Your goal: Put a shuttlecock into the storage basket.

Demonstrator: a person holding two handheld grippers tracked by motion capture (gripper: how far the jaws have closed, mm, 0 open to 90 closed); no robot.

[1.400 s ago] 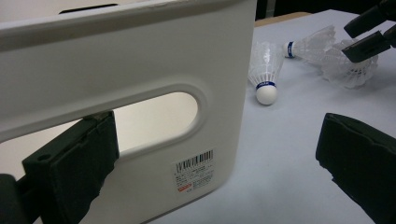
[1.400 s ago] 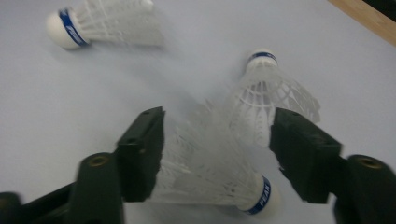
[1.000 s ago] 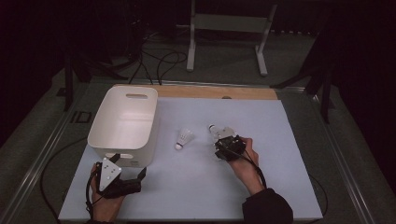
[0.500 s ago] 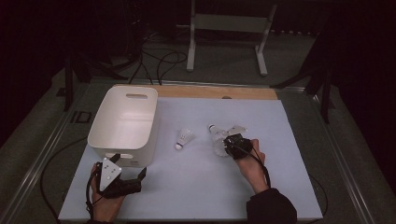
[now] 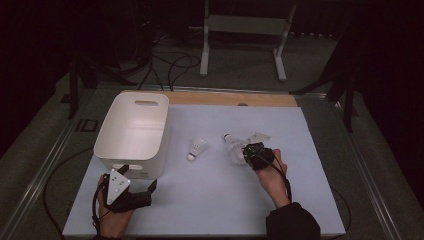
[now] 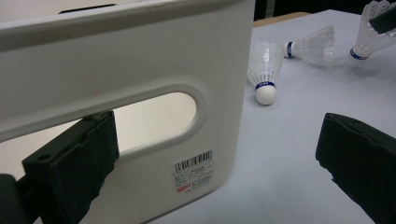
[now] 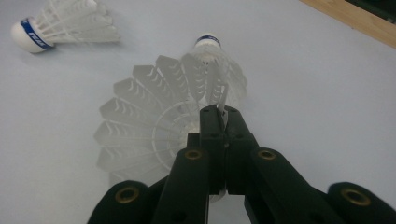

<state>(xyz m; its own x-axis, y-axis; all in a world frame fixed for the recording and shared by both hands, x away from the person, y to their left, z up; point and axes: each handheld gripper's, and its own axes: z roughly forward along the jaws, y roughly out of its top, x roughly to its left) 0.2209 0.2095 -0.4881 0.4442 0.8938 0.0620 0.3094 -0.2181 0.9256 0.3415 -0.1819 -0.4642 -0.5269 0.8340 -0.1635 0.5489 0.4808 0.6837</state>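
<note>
Our shuttlecock (image 7: 154, 126) lies at centre frame on the counter (image 5: 210, 195), its feather skirt pinched by our right gripper (image 7: 223, 122), whose jaws have just been closing onto it. At lower left, our left gripper (image 5: 145, 192) stands wide open beside the white bin (image 5: 132, 132).

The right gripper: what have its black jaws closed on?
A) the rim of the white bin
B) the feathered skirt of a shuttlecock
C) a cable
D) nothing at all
B: in the right gripper view the right gripper pinches the skirt edge of the shuttlecock lying on the table.
</note>
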